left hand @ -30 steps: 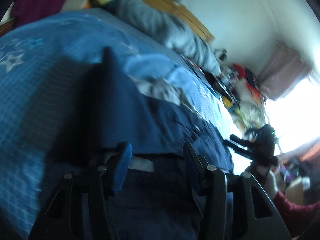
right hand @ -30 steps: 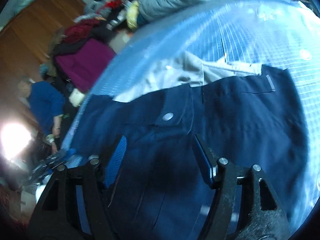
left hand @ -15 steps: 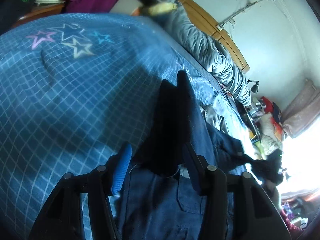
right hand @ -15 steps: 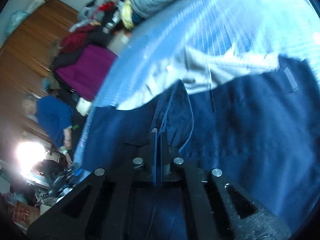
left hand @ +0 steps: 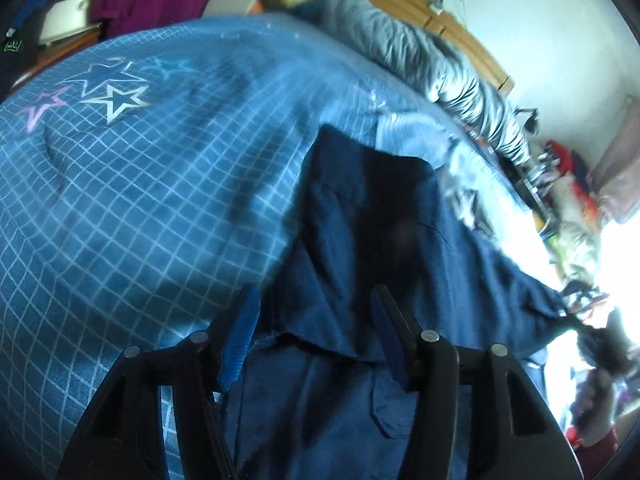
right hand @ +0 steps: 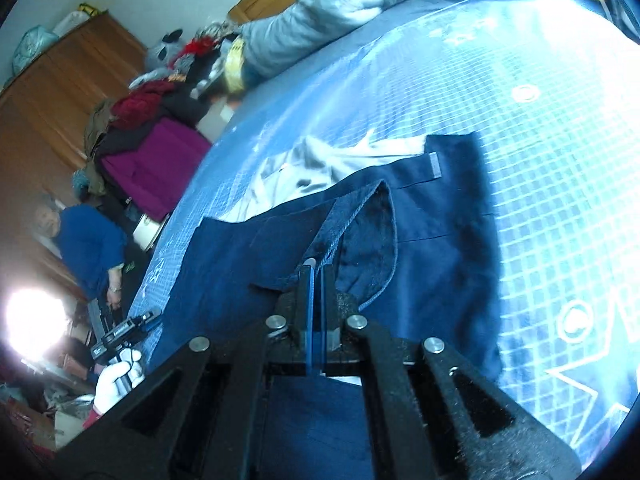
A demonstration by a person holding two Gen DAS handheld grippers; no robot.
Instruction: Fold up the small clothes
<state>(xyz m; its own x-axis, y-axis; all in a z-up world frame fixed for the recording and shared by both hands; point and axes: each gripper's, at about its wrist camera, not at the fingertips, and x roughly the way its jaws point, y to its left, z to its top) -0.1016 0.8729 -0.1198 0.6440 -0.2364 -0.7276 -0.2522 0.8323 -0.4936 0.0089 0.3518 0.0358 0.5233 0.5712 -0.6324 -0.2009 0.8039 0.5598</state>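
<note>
Right gripper (right hand: 316,280): nearest in the right wrist view; jaws pressed together, pinching a raised fold of the navy garment (right hand: 420,216) between the blue pads.
Left gripper (left hand: 314,320): nearest in the left wrist view; jaws spread apart, blue pads (left hand: 240,344) on either side of the navy cloth, nothing clamped between them. It also shows small in the right wrist view, held in a white-gloved hand (right hand: 116,376) off the bed's edge.
Navy garment: spread on the bed (right hand: 560,128), running from under both grippers toward the bed's middle; one flap is lifted at the right gripper's pinch and curls back, showing its inner side. A small grey tab (right hand: 434,165) sits at its far edge. In the left wrist view a pocket flap (left hand: 384,412) lies near the jaws, and a far corner of the cloth stretches toward the bright window side.
Pale garment (right hand: 320,168): crumpled on the bed just beyond the navy one, partly overlapped by it.
Bed cover (left hand: 120,200): blue with a white grid and star prints (left hand: 116,98); carries both garments.
Grey quilt (left hand: 440,64): bunched along the bed's far edge, against a wooden headboard (left hand: 424,4).
Clothes pile (right hand: 156,152): magenta, red and dark items heaped beyond the bed's side, before a wooden wardrobe (right hand: 60,92).
Person (right hand: 88,244): in a blue top, beyond the bed's edge, blurred.
</note>
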